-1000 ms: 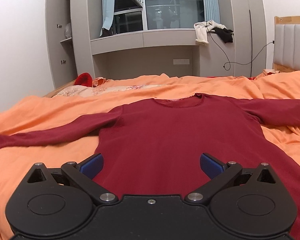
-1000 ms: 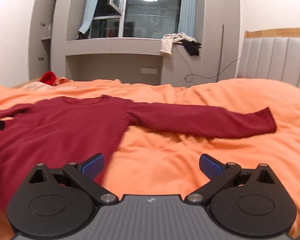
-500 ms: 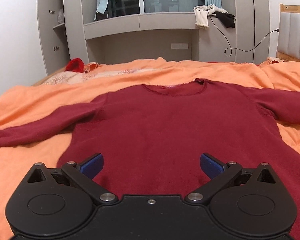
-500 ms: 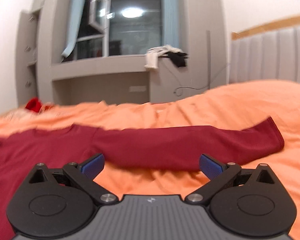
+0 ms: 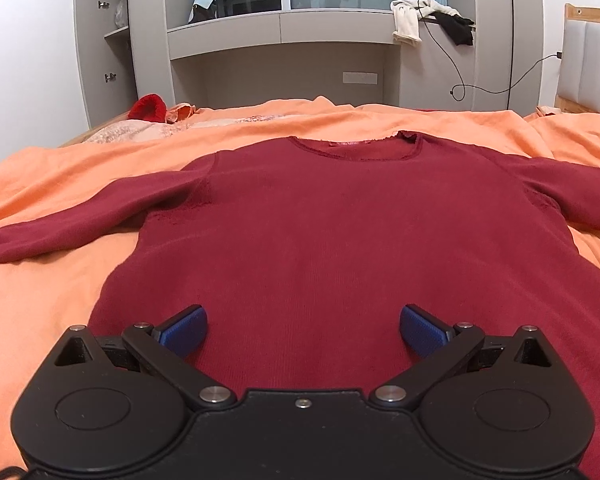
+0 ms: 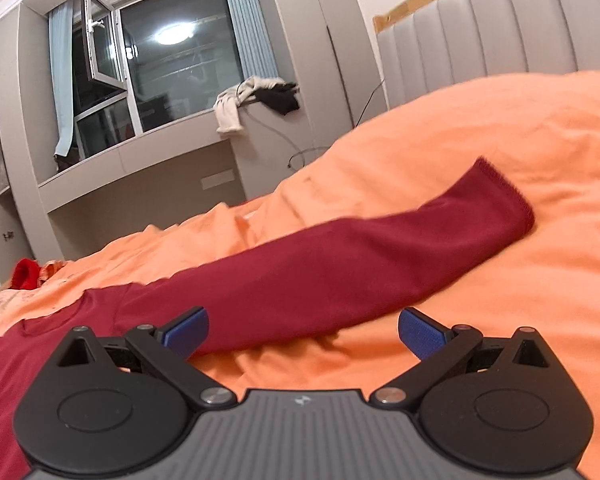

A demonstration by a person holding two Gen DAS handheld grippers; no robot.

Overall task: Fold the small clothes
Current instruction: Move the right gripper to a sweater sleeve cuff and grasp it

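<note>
A dark red long-sleeved knit top is lying flat and face up on a rumpled orange bedspread, its ribbed round neckline pointing toward the far wall and both sleeves spreading outward. At far left, a fuzzy red item is sitting by a pale floral cloth. Grey built-in cabinets are framing a dark window with light blue curtains; white and black garments are draping over the sill ledge, and a padded grey headboard is rising at right. The left gripper is hovering over the top's lower body, blue ridged pads spread wide apart, holding nothing. The right gripper is likewise gaping, with the right sleeve stretching across just beyond its fingertips, cuff reaching far right.
</note>
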